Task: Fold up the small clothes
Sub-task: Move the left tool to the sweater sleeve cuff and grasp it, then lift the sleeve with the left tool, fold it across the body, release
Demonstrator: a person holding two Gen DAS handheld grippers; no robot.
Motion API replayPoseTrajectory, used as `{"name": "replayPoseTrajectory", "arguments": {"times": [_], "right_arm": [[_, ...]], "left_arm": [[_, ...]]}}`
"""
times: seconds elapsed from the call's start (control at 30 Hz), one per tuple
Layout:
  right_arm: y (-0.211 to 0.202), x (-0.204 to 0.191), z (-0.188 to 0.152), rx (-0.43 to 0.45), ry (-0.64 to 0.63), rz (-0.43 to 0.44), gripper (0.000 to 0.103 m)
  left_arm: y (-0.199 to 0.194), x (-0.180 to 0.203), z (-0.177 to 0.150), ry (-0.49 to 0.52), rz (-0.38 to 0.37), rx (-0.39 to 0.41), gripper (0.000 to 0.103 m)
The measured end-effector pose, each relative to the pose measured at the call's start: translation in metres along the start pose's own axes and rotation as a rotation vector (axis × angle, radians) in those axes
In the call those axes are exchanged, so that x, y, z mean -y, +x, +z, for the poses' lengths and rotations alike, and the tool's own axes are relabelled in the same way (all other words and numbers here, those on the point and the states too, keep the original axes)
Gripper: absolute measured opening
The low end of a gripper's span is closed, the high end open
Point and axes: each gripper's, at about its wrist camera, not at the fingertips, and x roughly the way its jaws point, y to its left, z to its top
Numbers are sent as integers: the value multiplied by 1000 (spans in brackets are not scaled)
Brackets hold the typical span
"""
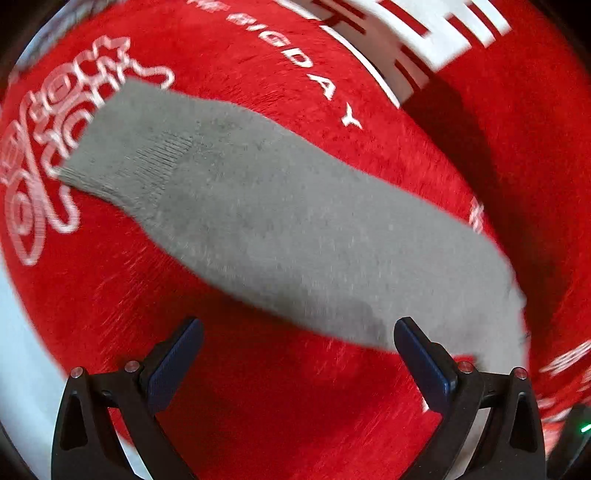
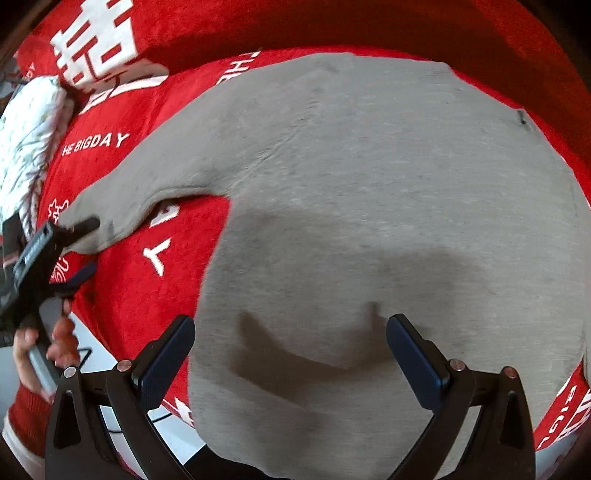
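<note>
A grey knit top (image 2: 369, 203) lies flat on a red blanket (image 2: 155, 295) with white lettering. Its long sleeve (image 1: 277, 229) runs from a ribbed cuff (image 1: 122, 162) at the upper left down to the lower right. My left gripper (image 1: 299, 325) is open at the sleeve's near edge, its right finger in front of the grey cloth and nothing between the pads. In the right wrist view that left gripper (image 2: 86, 248) shows by the cuff end, held by a hand (image 2: 59, 339). My right gripper (image 2: 291, 320) hovers open over the top's body, casting a shadow on it.
A white patterned cloth (image 2: 33, 129) lies at the far left. Big white characters (image 1: 424, 33) mark a raised red fold at the back. The blanket's near edge drops to a pale surface (image 2: 173, 432) with a thin dark cable.
</note>
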Motion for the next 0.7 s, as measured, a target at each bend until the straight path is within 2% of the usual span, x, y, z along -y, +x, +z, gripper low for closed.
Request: {"name": "replayPoseTrajectory", "arguments": {"times": [0.03,0.13,0.27,0.3,0.37,0.4,0.43,0.5,0.57,0.7], "right_arm": [[4,-5,2,-1,-5,-3,103],[5,-12,0,-5,-16,-8,103],[1,-16,-2,-3,-23,-14,103],[2,-16,-2,-2,-22,-16,103],[0,-15,-3,1,-19,-17,103],[0,-15,-3,2,-16,-16,103],[-1,-13,-4,3,-9,-13,103],[-3,-12,-5,9,0,-10,103],[-5,-8,-7,16,12,-6,103],[-10,0,-11,31,45,2,103]], "left_arm": [[4,-4,4,-22,-42,-5,103],[11,-6,14,-27,-99,10,103],[13,-9,23,-65,-142,28,103],[12,-9,25,-72,-142,37,100],[9,-14,27,-83,-132,54,84],[8,-15,28,-84,-127,57,63],[10,-15,29,-79,-131,55,37],[10,-16,30,-55,-158,63,13],[4,-15,29,-20,-236,87,10],[-13,4,32,74,-300,126,7]]}}
